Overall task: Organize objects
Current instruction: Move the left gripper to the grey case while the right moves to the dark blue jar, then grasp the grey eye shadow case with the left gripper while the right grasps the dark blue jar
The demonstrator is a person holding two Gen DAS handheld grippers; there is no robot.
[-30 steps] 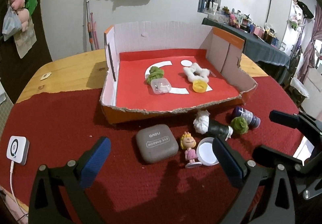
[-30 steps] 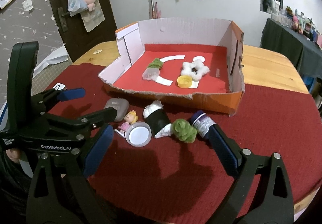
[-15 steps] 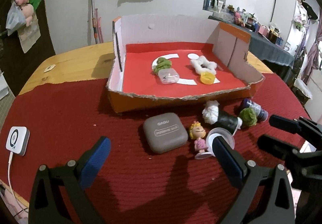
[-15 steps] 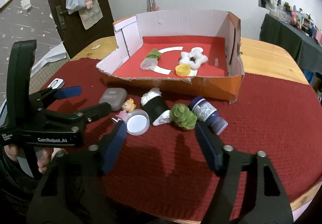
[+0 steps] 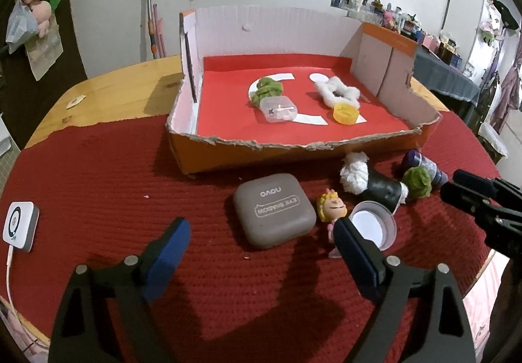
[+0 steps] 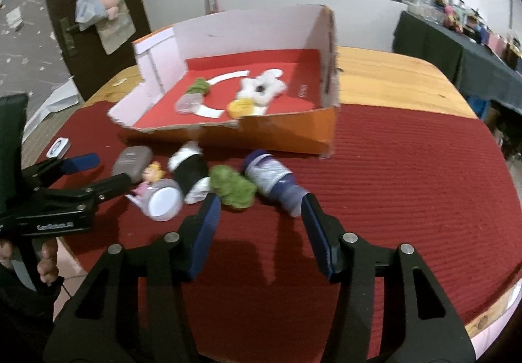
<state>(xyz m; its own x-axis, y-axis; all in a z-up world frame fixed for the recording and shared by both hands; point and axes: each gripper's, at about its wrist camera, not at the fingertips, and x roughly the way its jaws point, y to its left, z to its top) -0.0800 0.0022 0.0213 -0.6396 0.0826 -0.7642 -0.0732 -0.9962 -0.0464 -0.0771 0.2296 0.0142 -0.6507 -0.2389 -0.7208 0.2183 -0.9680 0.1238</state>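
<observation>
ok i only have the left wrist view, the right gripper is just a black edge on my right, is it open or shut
observer: open. the right gripper has its blue pads wide apart and holds nothing.
operator: what's it lined up on
observer: its left pad is beside the green pom-pom, its right pad by the near end of the purple bottle.
operator: how's that bottle sitting, i barely see it
observer: on its side on the red cloth, one end toward the cardboard box, the other toward the gripper.
</observation>
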